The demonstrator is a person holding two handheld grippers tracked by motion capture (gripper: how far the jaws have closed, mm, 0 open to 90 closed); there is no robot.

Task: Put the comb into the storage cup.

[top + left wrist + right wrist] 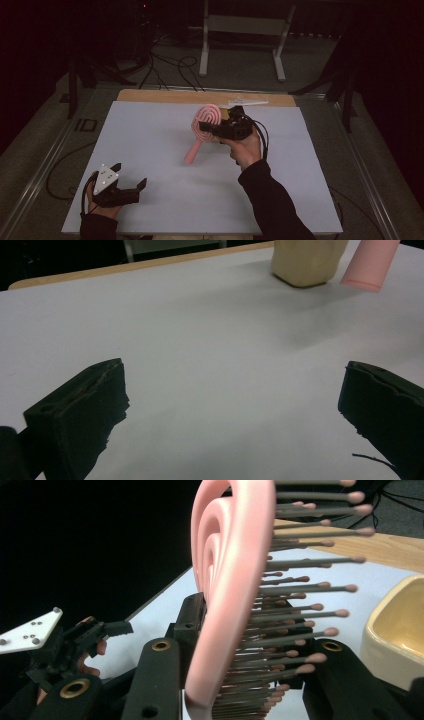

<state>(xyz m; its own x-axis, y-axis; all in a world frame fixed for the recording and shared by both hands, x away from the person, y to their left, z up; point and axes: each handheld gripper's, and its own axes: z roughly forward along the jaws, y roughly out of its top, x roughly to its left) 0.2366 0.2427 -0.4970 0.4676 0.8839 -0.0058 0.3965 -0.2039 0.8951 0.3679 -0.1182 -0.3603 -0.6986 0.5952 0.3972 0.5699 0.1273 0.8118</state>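
- Leftmost in the high view, the left gripper (131,175) rests near the front-left corner of the white table (150,150), held in a hand, its jaws spread wide with nothing between them; its own view confirms the gap, bare tabletop lying between the two black jaws, and beyond them the base of a cream container (306,262) and the tip of a pink handle (370,265) hanging just above the surface
- Further right, the pink hairbrush (204,127) is lifted off the table near its middle, towards the far edge; its long axis runs from the spiral head, up and away, down to the handle end pointing at the person's side and slightly left
- At the right, the right gripper (210,127) is clamped on the brush head; its own view shows what the high view cannot: the bristles (300,615) stick out sideways towards the cream container (395,630), and one jaw presses the brush's back while the other sits among the bristles
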